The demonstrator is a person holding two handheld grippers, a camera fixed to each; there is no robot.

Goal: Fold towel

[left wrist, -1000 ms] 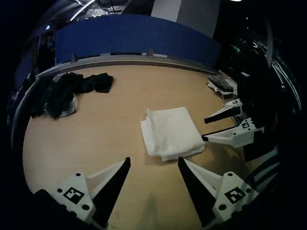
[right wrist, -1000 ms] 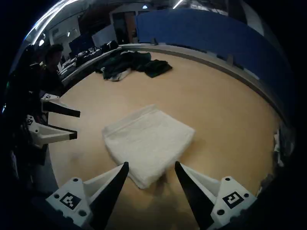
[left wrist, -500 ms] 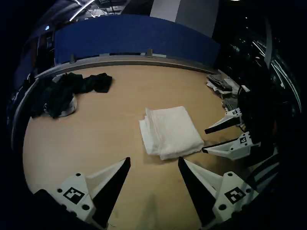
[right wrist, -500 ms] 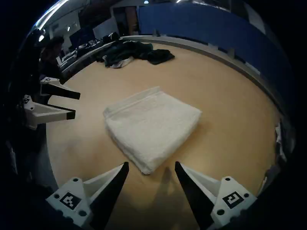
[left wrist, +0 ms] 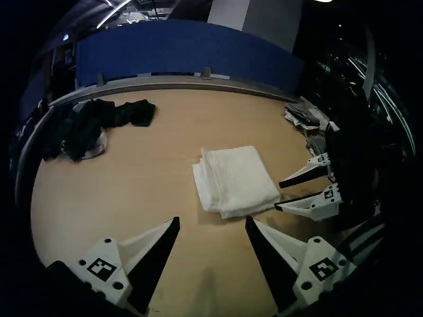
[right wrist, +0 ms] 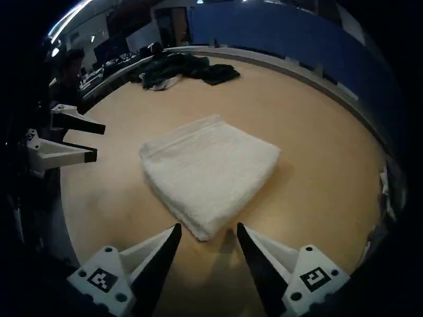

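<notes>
In the left gripper view, my left gripper (left wrist: 211, 248) hangs wide open and empty over bare worktop (left wrist: 132, 174), just short of the towel (left wrist: 235, 182). The towel lies as a thick folded rectangle at mid-worktop and hasn't shifted over the last second. The right gripper (left wrist: 278, 196) has sunk a little lower beside the towel's right edge. Its jaws are parted and hold nothing. The dark clothes (left wrist: 90, 127) sit well apart at the far left.

In the right gripper view, the right gripper (right wrist: 209, 248) is empty, its gap a shade narrower than a moment ago. The towel's near corner was between the fingertips a second back; it now lies just ahead of them, so I've drawn back. The left gripper (right wrist: 99, 141) waits open at the left, clear of the cloth.

With both grippers released and the layers lying stacked, I judge the fold essentially done.
</notes>
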